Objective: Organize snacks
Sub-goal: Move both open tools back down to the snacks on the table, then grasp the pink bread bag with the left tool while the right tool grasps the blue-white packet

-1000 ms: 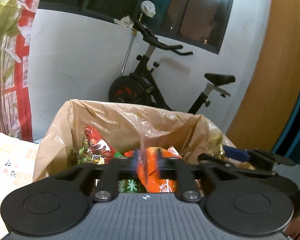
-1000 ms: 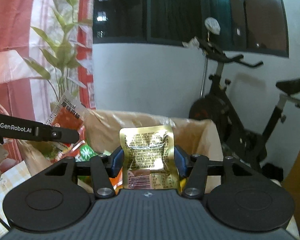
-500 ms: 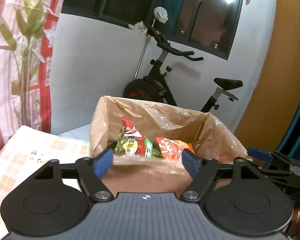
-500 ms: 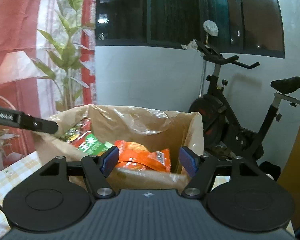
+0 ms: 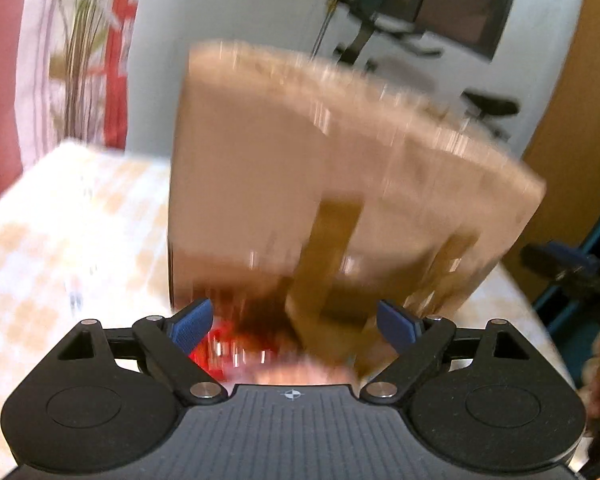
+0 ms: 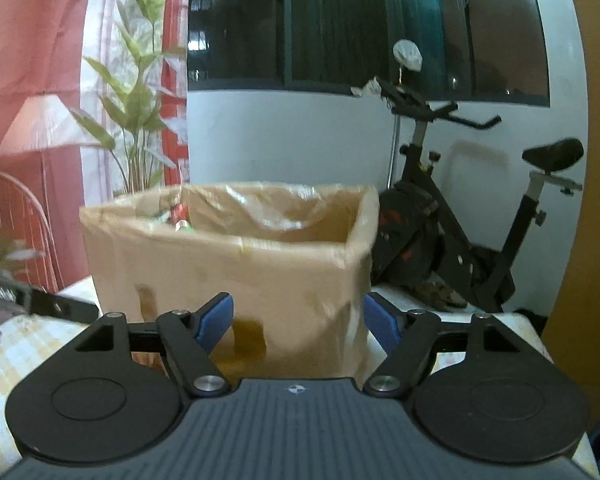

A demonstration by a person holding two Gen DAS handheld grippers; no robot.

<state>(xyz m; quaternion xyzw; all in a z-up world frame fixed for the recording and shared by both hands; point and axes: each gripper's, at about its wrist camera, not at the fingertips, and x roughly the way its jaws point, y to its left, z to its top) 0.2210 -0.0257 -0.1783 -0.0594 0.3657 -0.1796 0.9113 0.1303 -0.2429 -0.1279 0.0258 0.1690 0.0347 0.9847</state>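
A brown cardboard box (image 6: 236, 276) lined with clear plastic stands on the table; snack packets barely show over its rim (image 6: 178, 218). In the left wrist view the box (image 5: 300, 184) is blurred and fills the middle. A red snack packet (image 5: 220, 354) lies on the table at the box's foot, between the fingers of my left gripper (image 5: 296, 326), which is open and empty. My right gripper (image 6: 298, 316) is open and empty, level with the box's front wall. The right gripper's fingers (image 5: 568, 260) show at the right edge of the left wrist view.
The table has a yellow checked cloth (image 5: 60, 232). An exercise bike (image 6: 452, 216) stands behind the box by a white wall. A leafy plant (image 6: 140, 104) and red curtains are at the left. A wooden panel (image 5: 580, 92) is at the right.
Both grippers let go of their snack packets over the box and opened, then pulled back and dropped low. The left view now looks at the box's outer wall and is blurred by motion.
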